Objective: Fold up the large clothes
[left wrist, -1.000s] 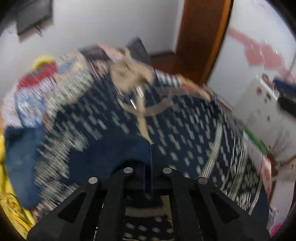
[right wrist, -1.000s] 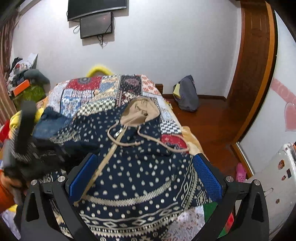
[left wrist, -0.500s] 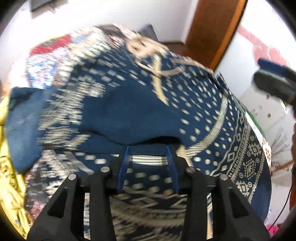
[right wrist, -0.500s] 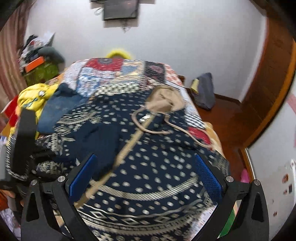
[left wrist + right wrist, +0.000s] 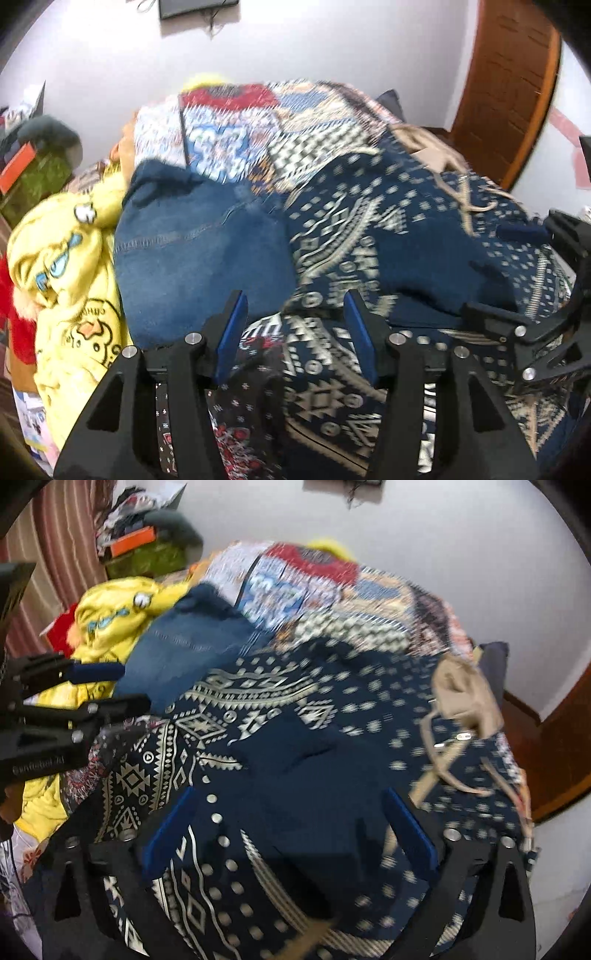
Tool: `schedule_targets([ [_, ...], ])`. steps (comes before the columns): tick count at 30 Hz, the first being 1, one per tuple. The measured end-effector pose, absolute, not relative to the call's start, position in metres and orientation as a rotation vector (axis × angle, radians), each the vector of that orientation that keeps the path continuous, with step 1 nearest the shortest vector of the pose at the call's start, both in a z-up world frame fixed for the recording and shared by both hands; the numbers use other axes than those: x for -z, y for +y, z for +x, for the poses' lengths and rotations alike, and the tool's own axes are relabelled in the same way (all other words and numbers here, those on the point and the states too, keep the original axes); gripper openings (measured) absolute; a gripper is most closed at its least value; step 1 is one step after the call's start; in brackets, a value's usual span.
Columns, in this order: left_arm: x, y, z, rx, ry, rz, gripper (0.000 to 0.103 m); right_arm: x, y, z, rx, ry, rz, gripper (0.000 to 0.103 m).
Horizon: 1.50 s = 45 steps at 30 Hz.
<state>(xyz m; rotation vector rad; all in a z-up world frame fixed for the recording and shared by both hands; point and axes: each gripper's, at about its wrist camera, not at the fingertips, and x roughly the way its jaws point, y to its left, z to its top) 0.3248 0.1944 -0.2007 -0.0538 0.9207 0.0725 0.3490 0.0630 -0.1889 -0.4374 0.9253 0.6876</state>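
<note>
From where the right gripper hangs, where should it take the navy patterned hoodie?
Probably the navy patterned hoodie's banded hem edge near the right gripper, approached from above: the garment lies flat on the patchwork bedspread, so only an edge offers a pinchable fold.

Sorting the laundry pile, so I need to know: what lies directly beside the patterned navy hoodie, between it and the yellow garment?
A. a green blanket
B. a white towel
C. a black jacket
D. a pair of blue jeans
D: blue denim with visible seam stitching, the jeans, sits between the patterned navy hoodie and the yellow garment on the bed.
</note>
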Motion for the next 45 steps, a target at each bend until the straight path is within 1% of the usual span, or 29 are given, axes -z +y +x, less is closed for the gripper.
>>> schedule_targets([
  [4,0.23,0.204,0.343,-0.077,0.971,-0.088,0.053,0.211,0.078,0.359,-0.695,0.994,-0.439,0.069],
  [5,0.236,0.205,0.347,-0.072,0.976,-0.099,0.053,0.216,0.079,0.362,-0.697,1.01,-0.436,0.062],
  [6,0.239,0.204,0.349,-0.066,0.978,-0.105,0.053,0.221,0.081,0.365,-0.698,1.025,-0.436,0.058],
  [7,0.243,0.203,0.353,-0.06,0.98,-0.112,0.053,0.224,0.083,0.367,-0.698,1.035,-0.435,0.055],
  [8,0.246,0.203,0.355,-0.057,0.982,-0.115,0.053,0.228,0.084,0.368,-0.698,1.045,-0.434,0.047],
  [9,0.25,0.202,0.358,-0.058,0.989,-0.117,0.053,0.232,0.086,0.37,-0.692,1.048,-0.437,0.042],
  [10,0.253,0.2,0.36,-0.059,0.997,-0.117,0.053,0.234,0.088,0.371,-0.68,1.04,-0.44,0.041],
  [11,0.256,0.2,0.362,-0.06,1.005,-0.117,0.053,0.235,0.089,0.372,-0.673,1.034,-0.443,0.036],
  [12,0.26,0.199,0.363,-0.056,1.01,-0.122,0.053,0.235,0.089,0.373,-0.658,1.019,-0.452,0.029],
  [13,0.261,0.199,0.364,-0.054,1.012,-0.126,0.054,0.234,0.089,0.374,-0.648,1.012,-0.457,0.025],
  [14,0.263,0.199,0.365,-0.053,1.013,-0.132,0.054,0.233,0.087,0.377,-0.64,1.006,-0.456,0.017],
  [15,0.265,0.199,0.365,-0.054,1.014,-0.133,0.054,0.23,0.083,0.378,-0.64,1.003,-0.438,0.012],
  [17,0.267,0.199,0.365,-0.059,1.015,-0.13,0.057,0.225,0.076,0.382,-0.639,1.004,-0.405,0.01],
  [20,0.269,0.2,0.365,-0.071,1.014,-0.123,0.061,0.205,0.06,0.381,-0.601,0.956,-0.359,0.01],
  [27,0.271,0.202,0.368,-0.088,1.037,-0.141,0.062,0.14,-0.018,0.372,-0.488,0.838,-0.208,0.01],
  [30,0.271,0.199,0.369,-0.104,1.043,-0.12,0.063,0.129,-0.057,0.37,-0.436,0.83,-0.15,0.01],
  [35,0.272,0.195,0.371,-0.134,1.059,-0.097,0.064,0.137,-0.102,0.365,-0.365,0.866,-0.08,0.01],
  [39,0.273,0.194,0.372,-0.152,1.069,-0.094,0.067,0.161,-0.133,0.361,-0.32,0.948,-0.039,0.01],
  [45,0.277,0.202,0.373,-0.168,1.081,-0.124,0.077,0.189,-0.153,0.353,-0.284,1.035,-0.035,0.012],
])
